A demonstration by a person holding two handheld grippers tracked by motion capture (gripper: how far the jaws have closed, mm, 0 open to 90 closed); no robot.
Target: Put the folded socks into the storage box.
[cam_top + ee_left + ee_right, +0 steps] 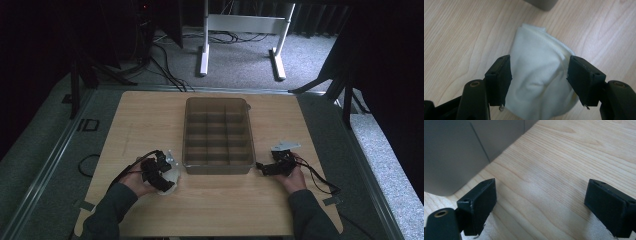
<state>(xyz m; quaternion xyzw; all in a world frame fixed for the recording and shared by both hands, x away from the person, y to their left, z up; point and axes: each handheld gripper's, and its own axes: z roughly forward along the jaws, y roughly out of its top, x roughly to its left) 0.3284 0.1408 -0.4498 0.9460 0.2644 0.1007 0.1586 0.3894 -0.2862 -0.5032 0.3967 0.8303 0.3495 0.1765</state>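
While the pale wooden table (150, 120) takes up the middle of the high view, grey carpet surrounds it, with a white desk frame (242, 37) and loose black cables (165, 65) on the floor beyond, and dark curtains at the sides. A grey divided tray (218, 135) stands on the table's centre, its compartments in rows. Near the front left corner of the tray lies a white cloth (171, 176), bunched into a soft mound on the wood. The left gripper (161, 172) hangs right over it, and the right gripper (264, 168) sits just beside the tray's front right corner.

Up close, the left gripper view gives what the high view blurs: the cloth (541, 75) is folded and creased, lying between the two black jaws, which stand wide on either side of it; whether the pads touch the fabric cannot be told, and nothing is squeezed. A corner of the tray (541, 3) peeks in at the top. The right gripper view shows bare wood grain between its spread, empty jaws, with the tray's smooth grey wall (456, 152) close on one side
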